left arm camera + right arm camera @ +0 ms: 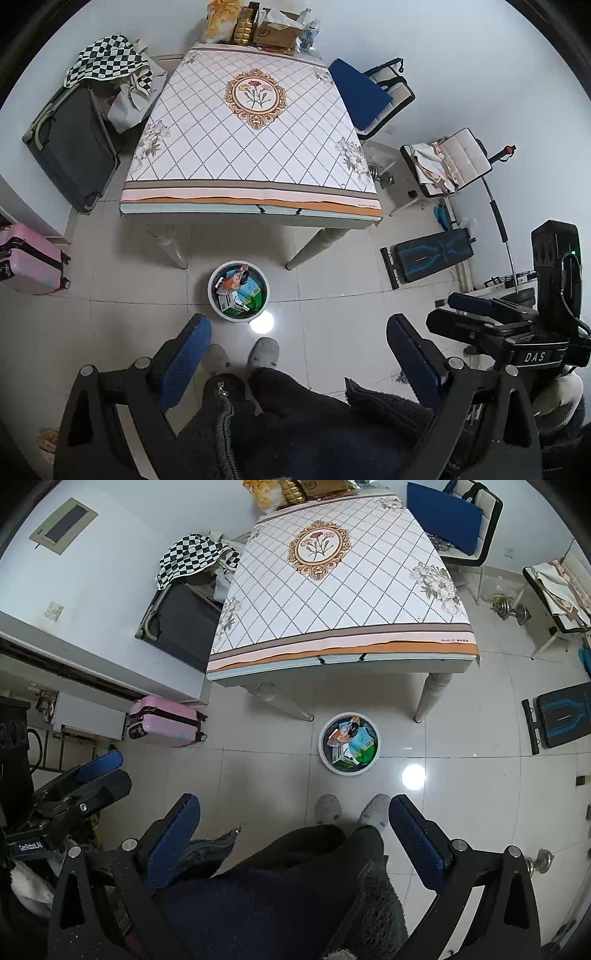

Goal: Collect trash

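A round white trash bin (218, 306) (327, 760) stands on the tiled floor just in front of the table, holding several cartons and wrappers (240, 290) (351, 744). My left gripper (299, 347) is open and empty, held high above the floor and back from the bin. My right gripper (293, 827) is open too, with nothing between its blue pads (415, 843). In the left wrist view the right gripper (491, 314) shows at the right edge. In the right wrist view the left gripper (88, 775) shows at the left edge. The person's legs and grey slippers (263, 351) lie below both.
A table with a diamond-patterned floral cloth (251, 122) (340, 587) has boxes and bags (258, 26) at its far end. A dark suitcase (70, 147), a pink suitcase (29, 258) (166, 722), chairs (373, 92), a weight bench (428, 256) and dumbbells (513, 611) ring it.
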